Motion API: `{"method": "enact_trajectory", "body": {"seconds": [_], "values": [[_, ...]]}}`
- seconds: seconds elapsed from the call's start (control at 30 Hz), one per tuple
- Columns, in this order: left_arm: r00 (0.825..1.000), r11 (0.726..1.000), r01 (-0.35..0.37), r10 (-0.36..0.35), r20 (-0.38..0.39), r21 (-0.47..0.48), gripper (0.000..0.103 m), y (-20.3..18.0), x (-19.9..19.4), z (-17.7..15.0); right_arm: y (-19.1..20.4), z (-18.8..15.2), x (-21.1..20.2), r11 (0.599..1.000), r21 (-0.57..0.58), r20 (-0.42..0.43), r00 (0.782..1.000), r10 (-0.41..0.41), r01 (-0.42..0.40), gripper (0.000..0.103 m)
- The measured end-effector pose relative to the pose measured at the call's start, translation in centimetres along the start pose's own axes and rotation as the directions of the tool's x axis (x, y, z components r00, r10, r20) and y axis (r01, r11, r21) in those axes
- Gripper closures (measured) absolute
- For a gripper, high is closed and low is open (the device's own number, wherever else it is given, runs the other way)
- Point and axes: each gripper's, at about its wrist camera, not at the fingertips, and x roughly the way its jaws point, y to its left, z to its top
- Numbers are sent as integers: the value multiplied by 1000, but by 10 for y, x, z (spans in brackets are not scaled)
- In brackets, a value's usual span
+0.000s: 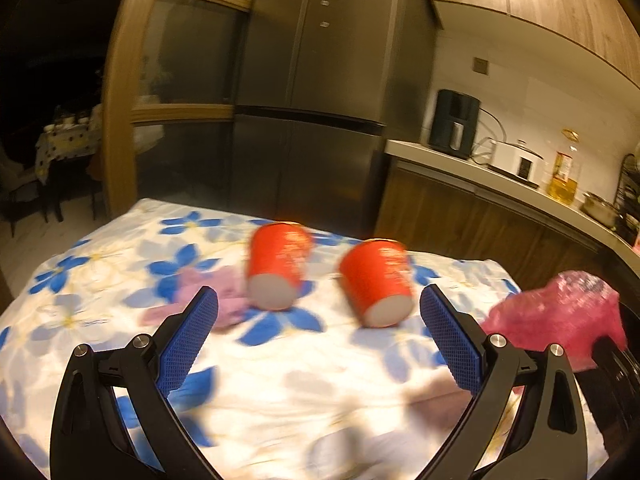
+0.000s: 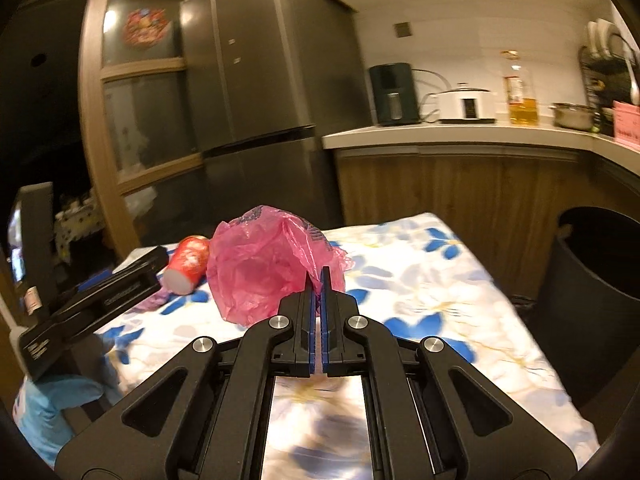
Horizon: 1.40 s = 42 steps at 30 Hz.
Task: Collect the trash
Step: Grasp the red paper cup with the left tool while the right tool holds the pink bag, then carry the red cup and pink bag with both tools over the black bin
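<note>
Two red paper cups lie on their sides on the flowered tablecloth (image 1: 280,392): one (image 1: 278,266) left of the other (image 1: 378,282). My left gripper (image 1: 318,304) stands open just in front of them, nothing between its blue pads. A crumpled purple wrapper (image 1: 212,298) lies beside the left pad. My right gripper (image 2: 319,276) is shut on a crumpled pink plastic bag (image 2: 264,272), held above the cloth; the bag also shows at the right edge of the left wrist view (image 1: 560,320). One red cup (image 2: 188,264) shows behind the left gripper's body (image 2: 92,304).
A black bin (image 2: 600,276) stands open at the table's right side. Behind the table are a steel fridge (image 1: 312,100) and a kitchen counter (image 2: 460,132) with appliances, an oil bottle and a pot. A gloved hand (image 2: 52,412) holds the left gripper.
</note>
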Motion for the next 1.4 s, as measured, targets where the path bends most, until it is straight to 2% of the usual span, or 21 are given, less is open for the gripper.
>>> {"method": "enact_trajectory", "body": {"seconds": [0.13,0.3,0.43,0.63,0.77,0.93,0.97,1.27,1.4], "values": [[1000,1000,4,-4,-7,19,6,-34,28,2,-25,3,-11,998,41,22,999,-40,39,101],[998,1000,-3,5,-70,25,6,-60,69,0,-45,6,-18,995,72,44,997,-65,62,101],[991,1000,-21,22,-135,11,6,-68,97,-2,-55,8,-17,994,87,46,996,-71,66,101],[983,999,-37,38,-177,11,7,-72,120,1,-63,8,-15,994,90,48,997,-67,63,101],[975,999,-35,34,-220,0,14,-69,131,0,-62,8,-15,995,86,50,997,-64,60,101],[960,1000,-27,22,-278,-13,36,-66,142,-3,-61,8,-14,995,83,45,997,-60,56,101],[959,1000,-24,18,-284,-19,37,-65,144,-4,-61,8,-14,995,82,45,997,-60,57,101],[970,1000,10,-16,-242,-27,41,-64,132,-2,-66,11,-17,994,85,49,996,-77,73,101],[979,999,38,-38,-200,-2,41,-70,109,1,-72,12,-21,992,97,55,994,-90,85,101]]}}
